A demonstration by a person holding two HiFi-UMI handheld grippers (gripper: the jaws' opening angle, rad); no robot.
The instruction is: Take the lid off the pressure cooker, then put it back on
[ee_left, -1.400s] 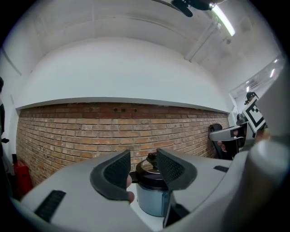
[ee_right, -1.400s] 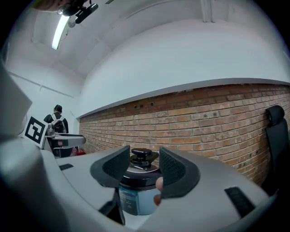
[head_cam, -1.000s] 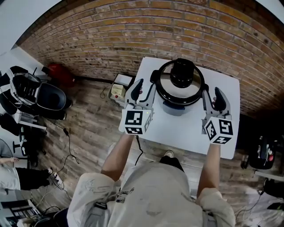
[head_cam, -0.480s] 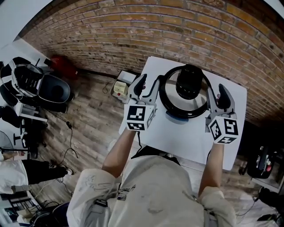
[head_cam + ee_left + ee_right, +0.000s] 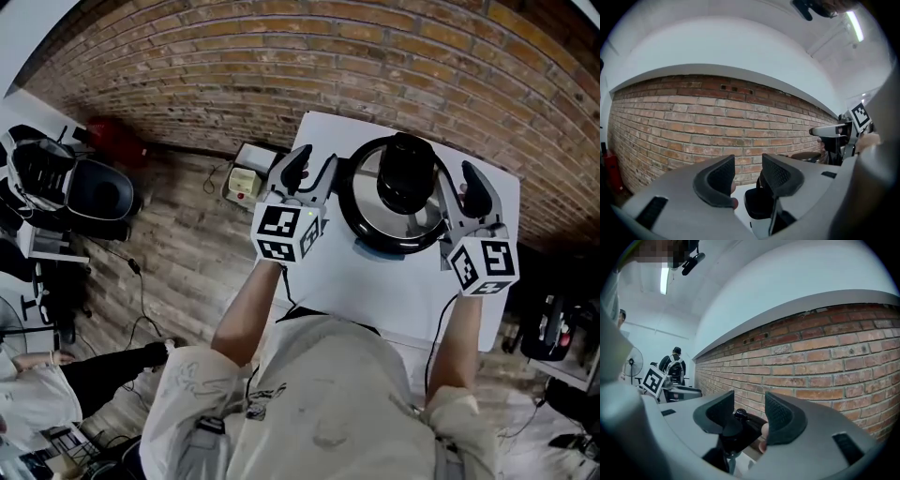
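Note:
The pressure cooker stands on the white table (image 5: 375, 291). Its steel lid (image 5: 361, 187) has a black rim and a tall black knob (image 5: 405, 169), and the blue-grey body (image 5: 380, 247) shows under the near edge. My left gripper (image 5: 309, 176) is at the cooker's left side; its jaws are apart, with the black left handle (image 5: 759, 204) low between them. On the other side, my right gripper (image 5: 459, 197) has the black right handle (image 5: 736, 420) between its jaws. That handle lies against the left jaw, with a gap to the right pad.
A brick wall (image 5: 281, 66) runs close behind the table. On the wooden floor to the left are a yellowish box (image 5: 241, 183), a red object (image 5: 108, 131), a black seat (image 5: 89, 192) and cables. A person with a backpack (image 5: 674, 364) stands far off.
Both grippers have moved forward along the cooker's sides, from just short of the lid to level with its handles. The cooker stays on the table.

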